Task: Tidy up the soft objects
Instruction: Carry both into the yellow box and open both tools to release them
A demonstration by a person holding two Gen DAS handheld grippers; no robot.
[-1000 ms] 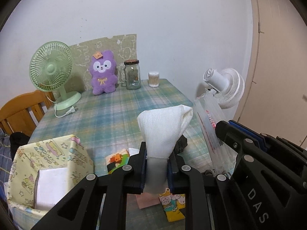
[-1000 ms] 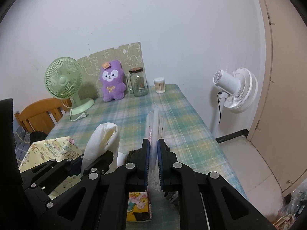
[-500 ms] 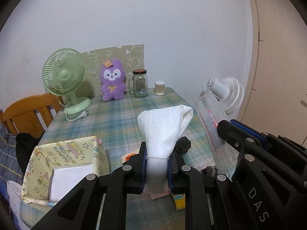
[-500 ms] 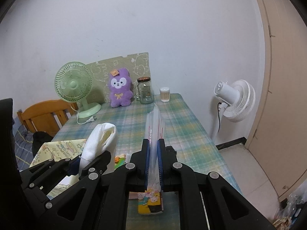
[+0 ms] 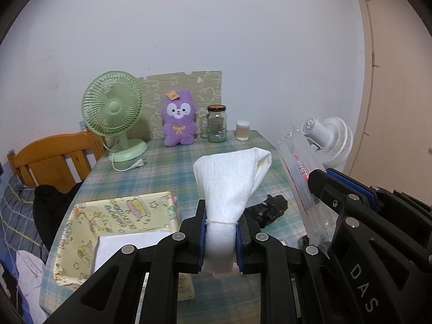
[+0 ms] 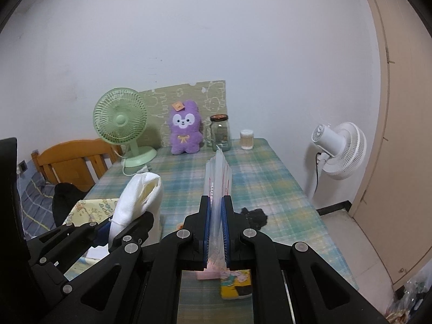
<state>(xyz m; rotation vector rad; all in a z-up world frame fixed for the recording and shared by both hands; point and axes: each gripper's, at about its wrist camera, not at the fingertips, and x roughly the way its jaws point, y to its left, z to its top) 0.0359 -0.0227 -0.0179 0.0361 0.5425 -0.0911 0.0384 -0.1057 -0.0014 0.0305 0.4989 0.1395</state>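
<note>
At the bench's far edge stand, left to right, a desk fan, plush toy, jar and swab container; nearer left, a patterned box.

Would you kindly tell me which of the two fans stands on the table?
The green fan, left of the purple plush; the white fan stands on the floor beside the table.

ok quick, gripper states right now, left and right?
Left gripper: shut on the white cloth, held above the table.
Right gripper: shut on the clear plastic bag.
</note>
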